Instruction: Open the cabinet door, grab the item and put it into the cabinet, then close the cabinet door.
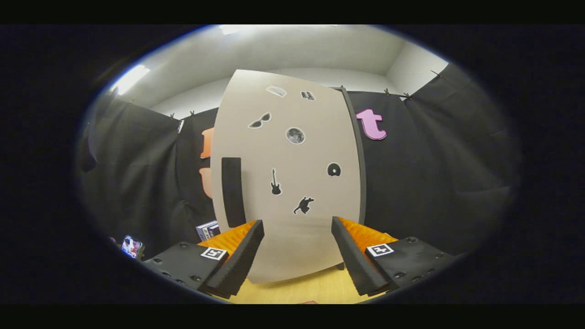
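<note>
Jaws: gripper [297, 256] spread wide, holding nothing.
Cabinet door [292, 183]: shut, at 12 o'clock just beyond the fingers.
Handle [232, 192]: dark vertical bar, 11 o'clock.
Worktop [301, 290]: underneath.

The cabinet door [292, 183] looks like smooth, matt painted board dotted with flat paper-like stickers [295, 135], and its handle [232, 192] is a matt strip. The tabletop [315, 288] shows light wood grain. Behind hangs dull, creased cloth [434, 183].

The gripper [297, 256] has its jaws spread, their ribbed faces looking like foam.

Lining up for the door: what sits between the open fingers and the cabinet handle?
Nothing. In the gripper view, the open gripper faces the cabinet door; the handle lies just beyond its left finger.
</note>
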